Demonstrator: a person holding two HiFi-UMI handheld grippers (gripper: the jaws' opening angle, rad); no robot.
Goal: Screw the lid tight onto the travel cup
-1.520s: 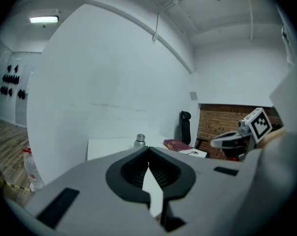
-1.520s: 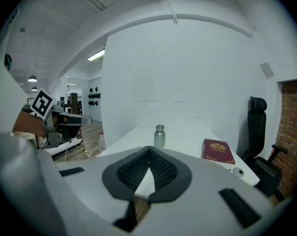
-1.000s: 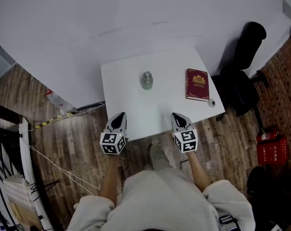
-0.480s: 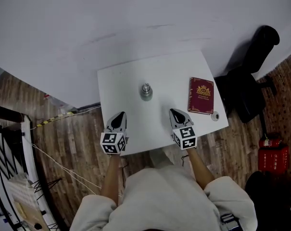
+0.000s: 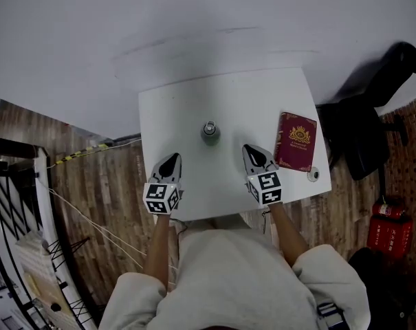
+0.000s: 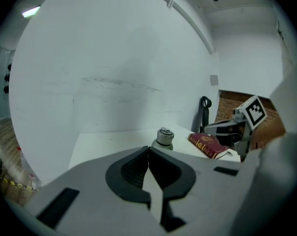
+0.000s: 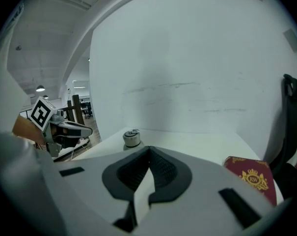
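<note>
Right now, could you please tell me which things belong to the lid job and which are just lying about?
For the job: cup, lid, left gripper, right gripper.
Lying about: book, small round object, chair.

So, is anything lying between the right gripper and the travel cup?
Nothing: in the head view only bare white table separates the right gripper from the travel cup. The red book lies on that gripper's other side.
</note>
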